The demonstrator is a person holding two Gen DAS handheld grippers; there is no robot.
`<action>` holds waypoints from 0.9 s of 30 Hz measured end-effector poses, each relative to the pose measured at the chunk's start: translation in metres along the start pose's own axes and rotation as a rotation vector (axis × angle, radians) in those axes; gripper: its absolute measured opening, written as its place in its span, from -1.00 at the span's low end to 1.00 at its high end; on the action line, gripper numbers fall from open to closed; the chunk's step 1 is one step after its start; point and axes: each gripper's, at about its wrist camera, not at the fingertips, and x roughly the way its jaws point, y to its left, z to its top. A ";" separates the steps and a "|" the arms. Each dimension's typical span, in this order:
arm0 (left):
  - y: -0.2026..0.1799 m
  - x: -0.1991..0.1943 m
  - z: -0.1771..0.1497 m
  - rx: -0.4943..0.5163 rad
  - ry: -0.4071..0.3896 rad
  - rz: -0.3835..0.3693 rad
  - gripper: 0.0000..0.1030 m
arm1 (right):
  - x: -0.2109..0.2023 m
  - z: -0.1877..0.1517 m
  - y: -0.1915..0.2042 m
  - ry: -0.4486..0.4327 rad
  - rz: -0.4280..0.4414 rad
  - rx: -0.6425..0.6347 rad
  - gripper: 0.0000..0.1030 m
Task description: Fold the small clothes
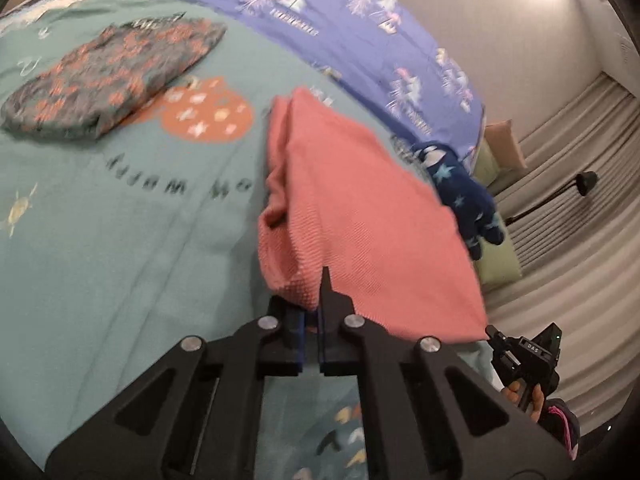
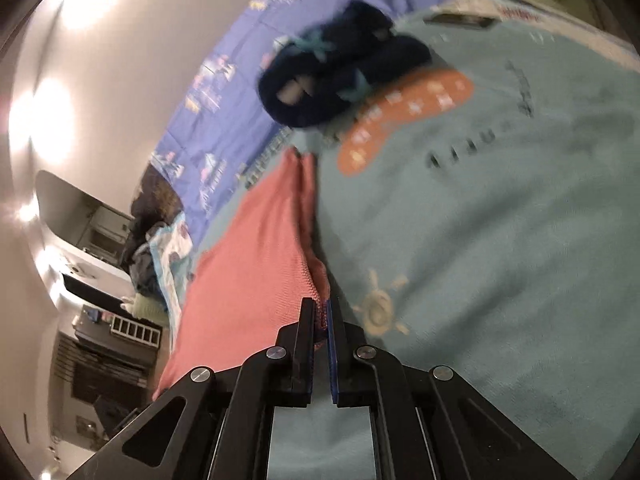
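A pink knitted garment [image 1: 360, 216] hangs stretched above the teal bedspread [image 1: 120, 240], held at two corners. My left gripper [image 1: 314, 300] is shut on its near edge. My right gripper [image 2: 322, 312] is shut on another edge of the same pink garment [image 2: 248, 264]; the right gripper also shows in the left wrist view [image 1: 524, 360], at the garment's lower right corner. A folded grey garment with orange print [image 1: 108, 80] lies on the bedspread at the far left.
A dark blue star-patterned garment [image 1: 460, 192] lies beyond the pink one, also in the right wrist view [image 2: 340, 76]. A purple patterned sheet [image 1: 340, 28] covers the far side of the bed. A pile of clothes [image 2: 160, 248] sits at the bed's end.
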 end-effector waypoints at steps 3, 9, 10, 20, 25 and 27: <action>0.010 0.001 -0.008 -0.031 0.010 0.018 -0.76 | -0.001 -0.009 -0.013 0.039 0.025 0.032 -0.79; 0.004 -0.006 -0.016 -0.012 0.015 -0.024 -0.11 | -0.004 -0.015 -0.013 0.094 0.146 0.026 -0.01; 0.002 -0.004 -0.016 -0.010 0.016 -0.028 -0.09 | 0.000 -0.014 -0.010 0.093 0.157 0.030 0.05; -0.021 -0.005 -0.002 0.051 -0.035 -0.005 -0.90 | 0.013 0.003 0.031 0.054 0.008 -0.115 -0.92; -0.044 -0.044 -0.023 0.148 -0.001 -0.023 -0.90 | -0.040 -0.015 0.039 0.052 -0.005 -0.165 -0.93; -0.049 -0.058 -0.039 0.188 0.019 -0.015 -0.90 | -0.058 -0.029 0.035 0.071 -0.022 -0.168 -0.93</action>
